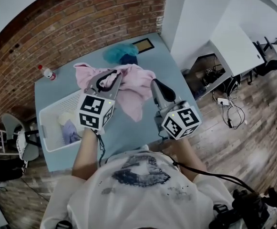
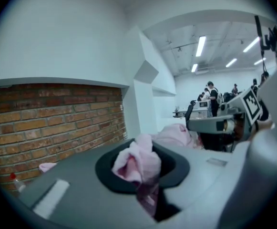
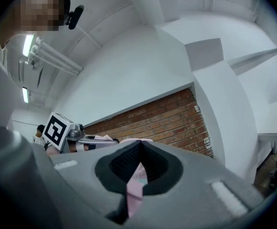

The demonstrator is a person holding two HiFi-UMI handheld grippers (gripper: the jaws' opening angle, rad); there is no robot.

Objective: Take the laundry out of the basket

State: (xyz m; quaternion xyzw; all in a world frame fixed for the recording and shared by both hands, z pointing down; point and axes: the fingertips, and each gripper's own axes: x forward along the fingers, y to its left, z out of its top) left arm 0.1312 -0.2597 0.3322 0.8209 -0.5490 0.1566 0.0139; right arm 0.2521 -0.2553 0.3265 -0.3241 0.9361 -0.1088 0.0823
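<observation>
A pink garment (image 1: 131,87) hangs stretched between my two grippers above the blue table (image 1: 128,132). My left gripper (image 1: 110,76) is shut on one edge of it; in the left gripper view a bunched pink fold (image 2: 137,163) fills its jaws. My right gripper (image 1: 156,86) is shut on the other edge, and a thin pink strip (image 3: 135,187) shows pinched between its pads. The white laundry basket (image 1: 47,116) stands at the table's left, below my left gripper, with a lilac cloth (image 1: 70,131) and a pale item (image 1: 63,119) still inside.
A teal cloth (image 1: 120,52) lies at the table's far end beside a small framed picture (image 1: 144,45). A bottle with a red cap (image 1: 47,73) stands at the far left corner by the brick wall. A chair (image 1: 21,140) is left of the table; cables lie on the floor at right.
</observation>
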